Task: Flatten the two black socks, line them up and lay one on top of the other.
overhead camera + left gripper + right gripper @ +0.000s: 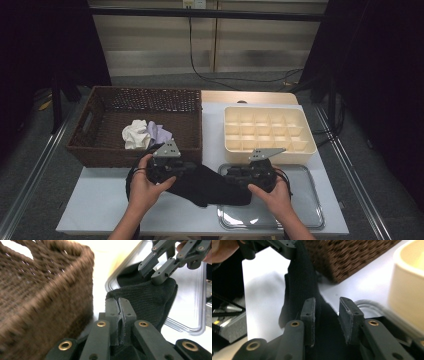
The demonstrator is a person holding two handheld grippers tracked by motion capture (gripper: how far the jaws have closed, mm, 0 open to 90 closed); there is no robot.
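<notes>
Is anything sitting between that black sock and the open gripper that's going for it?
Nothing visible. The right gripper stands open, its jaws either side of the black sock with only cloth between them. The left gripper is shut on the sock's other end, beside the basket.

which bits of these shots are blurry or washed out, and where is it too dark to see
Left gripper view: the brown wicker basket is smeared by blur and the white table top washes out. Right gripper view: the cream plastic organiser box is soft and out of focus. High view: the black knitted sock shows no texture, and both sides of the room are too dark.
</notes>
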